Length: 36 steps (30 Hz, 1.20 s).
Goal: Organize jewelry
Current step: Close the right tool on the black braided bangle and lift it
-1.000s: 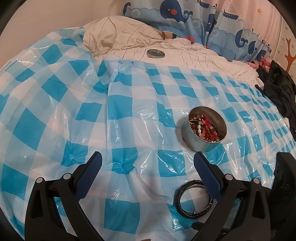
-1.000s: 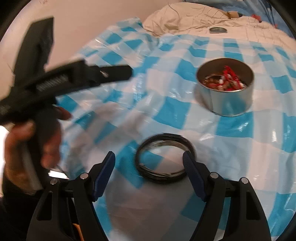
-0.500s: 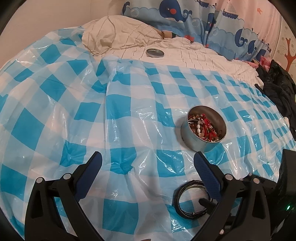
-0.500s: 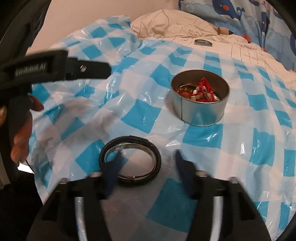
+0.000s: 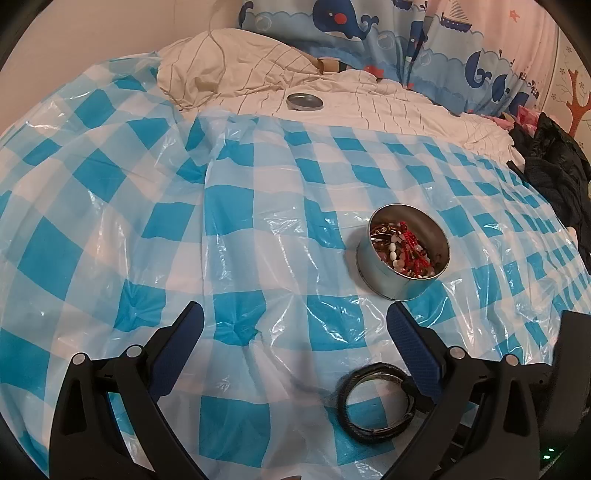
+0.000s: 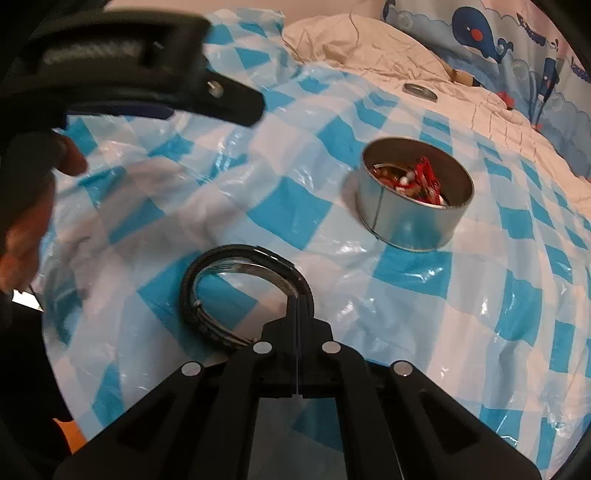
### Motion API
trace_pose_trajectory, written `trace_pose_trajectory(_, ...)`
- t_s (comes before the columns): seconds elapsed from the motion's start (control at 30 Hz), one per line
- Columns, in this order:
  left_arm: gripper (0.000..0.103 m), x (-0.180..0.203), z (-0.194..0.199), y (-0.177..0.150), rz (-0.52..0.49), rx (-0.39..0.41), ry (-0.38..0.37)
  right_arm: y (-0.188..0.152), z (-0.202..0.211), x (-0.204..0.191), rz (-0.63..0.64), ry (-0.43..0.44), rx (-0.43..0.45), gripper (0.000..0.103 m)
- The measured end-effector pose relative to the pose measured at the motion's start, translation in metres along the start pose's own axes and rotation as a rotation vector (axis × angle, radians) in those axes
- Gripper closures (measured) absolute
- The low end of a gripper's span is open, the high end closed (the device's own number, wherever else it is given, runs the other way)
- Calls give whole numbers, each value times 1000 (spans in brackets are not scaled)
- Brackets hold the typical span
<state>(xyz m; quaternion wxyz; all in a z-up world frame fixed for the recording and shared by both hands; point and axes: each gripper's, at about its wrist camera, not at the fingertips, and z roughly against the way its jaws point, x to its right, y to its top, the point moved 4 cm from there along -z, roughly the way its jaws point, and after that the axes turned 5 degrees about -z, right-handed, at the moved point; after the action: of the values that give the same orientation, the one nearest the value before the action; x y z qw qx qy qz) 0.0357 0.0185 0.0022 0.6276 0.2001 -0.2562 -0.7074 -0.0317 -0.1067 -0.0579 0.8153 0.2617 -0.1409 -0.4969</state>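
Note:
A black corded bracelet [image 6: 192, 295] lies on the blue-and-white checked plastic sheet [image 6: 424, 266]. My right gripper [image 6: 297, 308] is shut on the bracelet's right side, its two jaws pressed together over the cords. Beyond it stands a round metal tin [image 6: 406, 221] holding red and white beaded jewelry [image 6: 424, 177]. In the left wrist view my left gripper [image 5: 295, 314] hangs open over the sheet with nothing between its fingers. There the bracelet [image 5: 343, 400] lies partly behind the right finger [image 5: 417, 350], and the tin [image 5: 391, 280] sits just past it.
The tin's lid [image 5: 304, 100] rests on the cream bedding [image 5: 369, 103] at the far end. A whale-print curtain [image 5: 351, 22] hangs behind, and dark clothes [image 5: 550, 166] lie at the right edge. A hand [image 6: 22, 240] holds the left gripper, one finger [image 6: 229, 99] of which crosses the upper left.
My right gripper's jaws have gone from wide apart to shut on the bracelet's right side, and the gripper has rolled. The left gripper has stayed put.

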Motion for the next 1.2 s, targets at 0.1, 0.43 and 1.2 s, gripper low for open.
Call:
trace_pose_trajectory(0.1,8,0,0,0,-2,-1,1,6,12,2,-30,39,36,103)
trace_pose_trajectory(0.43,8,-1,-4,0,-10,-12,3,5,11,0,-31,173,-47,60)
trace_pose_trajectory(1.2,8,-8,-5,3,8,-12,5,13,11,0,-81,182,33,29)
